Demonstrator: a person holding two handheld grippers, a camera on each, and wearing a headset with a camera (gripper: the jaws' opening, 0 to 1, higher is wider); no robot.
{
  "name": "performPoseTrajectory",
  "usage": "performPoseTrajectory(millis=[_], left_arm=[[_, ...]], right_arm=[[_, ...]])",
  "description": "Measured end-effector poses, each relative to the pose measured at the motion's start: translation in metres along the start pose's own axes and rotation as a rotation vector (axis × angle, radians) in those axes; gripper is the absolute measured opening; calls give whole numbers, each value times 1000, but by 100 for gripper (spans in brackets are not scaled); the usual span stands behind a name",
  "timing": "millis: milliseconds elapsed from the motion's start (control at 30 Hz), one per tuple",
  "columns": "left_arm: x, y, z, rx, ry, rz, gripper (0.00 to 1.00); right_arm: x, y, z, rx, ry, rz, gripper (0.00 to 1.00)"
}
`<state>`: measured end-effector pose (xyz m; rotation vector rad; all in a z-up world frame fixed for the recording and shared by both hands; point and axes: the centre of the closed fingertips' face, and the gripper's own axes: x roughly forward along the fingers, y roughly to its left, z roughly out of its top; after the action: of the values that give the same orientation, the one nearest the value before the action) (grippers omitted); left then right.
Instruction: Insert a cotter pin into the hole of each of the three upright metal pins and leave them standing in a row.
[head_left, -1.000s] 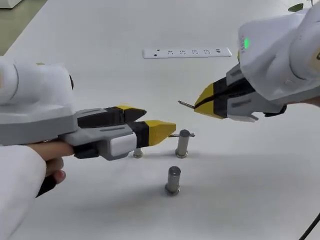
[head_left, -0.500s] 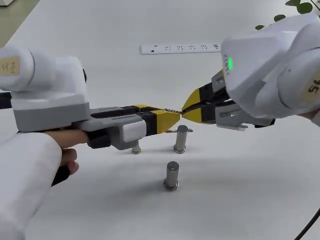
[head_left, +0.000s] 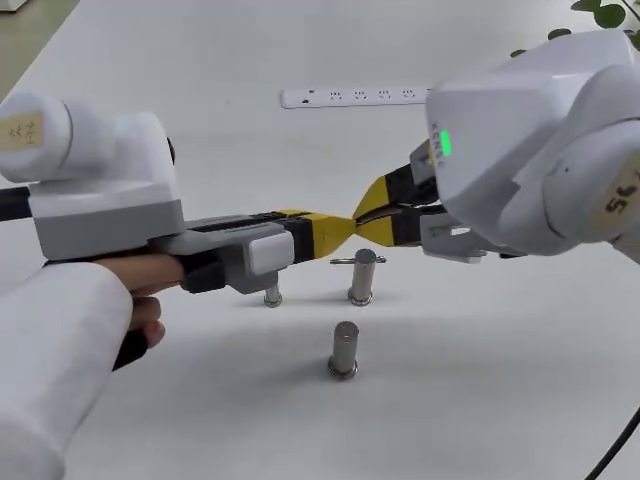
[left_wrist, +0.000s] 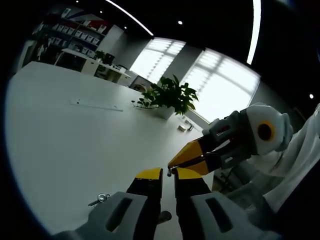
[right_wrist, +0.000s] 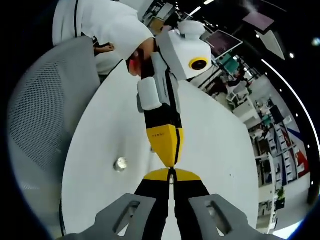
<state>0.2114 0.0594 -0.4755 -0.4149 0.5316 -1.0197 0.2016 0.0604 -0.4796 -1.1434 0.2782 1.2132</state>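
Cotter pin (right_wrist: 171, 178) pinched at right gripper (right_wrist: 171, 173) tips, mid-air at 12 o'clock above the 3 metal pins (head_left: 343, 350); left gripper (head_left: 340, 232) jaws narrowly parted, tip-to-tip with it. Likely light, thin, slippery, bendable wire; hold near its head.

Both claws have yellow tips on black jaws. The left claw (head_left: 343, 232) has a grey and white body. The right claw (head_left: 362, 222) has a white housing with a small green light (head_left: 443, 145). The upright metal pins (head_left: 344, 348) are silver-grey, as is the cotter pin (head_left: 345, 261) through one of them. The bench (head_left: 500, 390) is plain white, like the power strip (head_left: 360, 96) and the sleeve (head_left: 50, 340). The plant (head_left: 600, 14) is leaf-green.
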Motion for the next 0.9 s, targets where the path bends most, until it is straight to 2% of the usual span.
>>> performPoseTrajectory(millis=[567,900], left_arm=[[0,1,-1,-44,-3,-8,2],[-5,-1,1,-31,-8,-13,0]], right_arm=[[-1,0,4,-35,5,0,0],[0,0,8,-44,-6,1,0]])
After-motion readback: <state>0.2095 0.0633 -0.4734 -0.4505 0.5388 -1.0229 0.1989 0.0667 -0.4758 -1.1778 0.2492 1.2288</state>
